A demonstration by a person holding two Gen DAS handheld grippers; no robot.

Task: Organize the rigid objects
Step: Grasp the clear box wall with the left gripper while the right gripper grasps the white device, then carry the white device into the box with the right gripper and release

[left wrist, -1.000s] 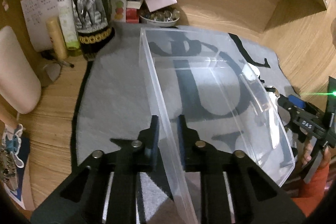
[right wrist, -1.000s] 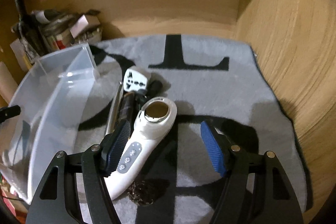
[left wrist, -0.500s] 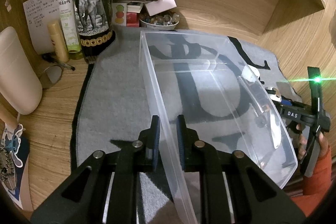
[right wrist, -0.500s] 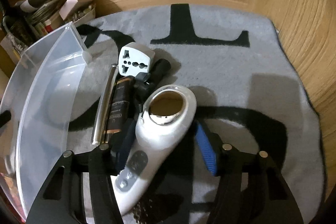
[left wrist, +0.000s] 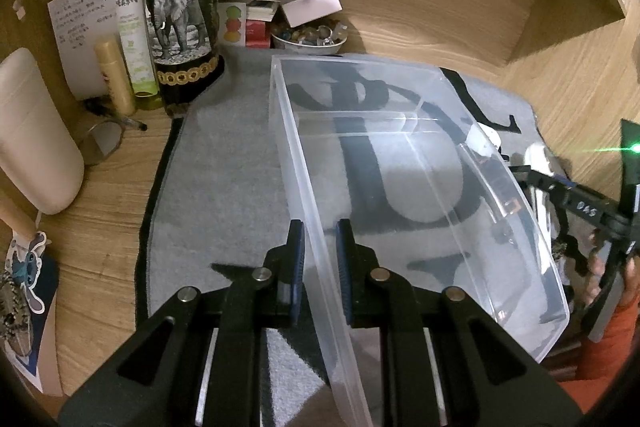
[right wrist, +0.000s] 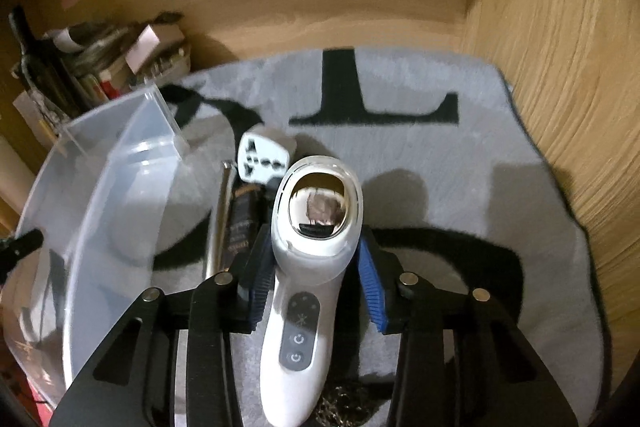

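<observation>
A white handheld device with a round metal head and grey buttons lies on the grey mat. My right gripper straddles its neck; the jaws are closing and both blue pads touch its sides. Just beyond it lie a white travel adapter, a dark tube and a silver rod. To the left stands a clear plastic box with nothing in it. My left gripper is shut on the box's near left wall. The right gripper shows past the box's right side.
A dark elephant-label bottle, a green spray bottle, a bowl of stones and papers crowd the back left corner. A beige rounded object stands at left. Wooden walls bound the mat behind and right. A dark chain lies under the device's handle.
The right gripper's jaws have narrowed from wide apart to touching the white device's neck, and the device's head now stands more towards the camera. The left gripper stays clamped on the box wall.
</observation>
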